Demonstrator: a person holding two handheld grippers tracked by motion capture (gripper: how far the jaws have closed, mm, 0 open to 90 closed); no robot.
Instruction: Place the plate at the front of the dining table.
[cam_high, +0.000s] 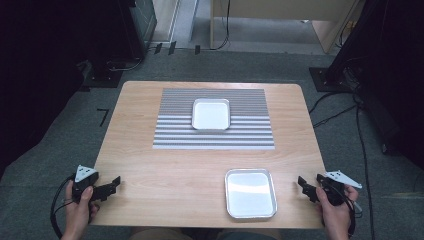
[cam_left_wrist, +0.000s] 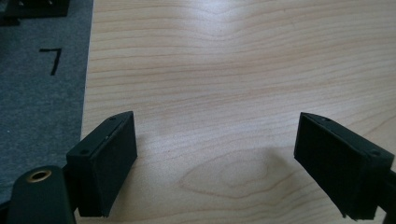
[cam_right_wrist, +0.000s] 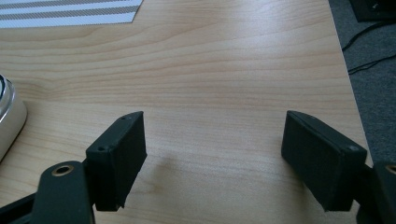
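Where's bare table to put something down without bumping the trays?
Bare wood runs along the table's left side, between the left gripper and the striped mat, and left of the near tray. The far tray takes the mat's centre.

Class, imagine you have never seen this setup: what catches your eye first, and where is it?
Two shiny metal trays: the far tray sits on a grey striped mat at mid-table, the near tray on bare wood by the front edge. At the front corners, the left gripper and right gripper are open, holding nothing.
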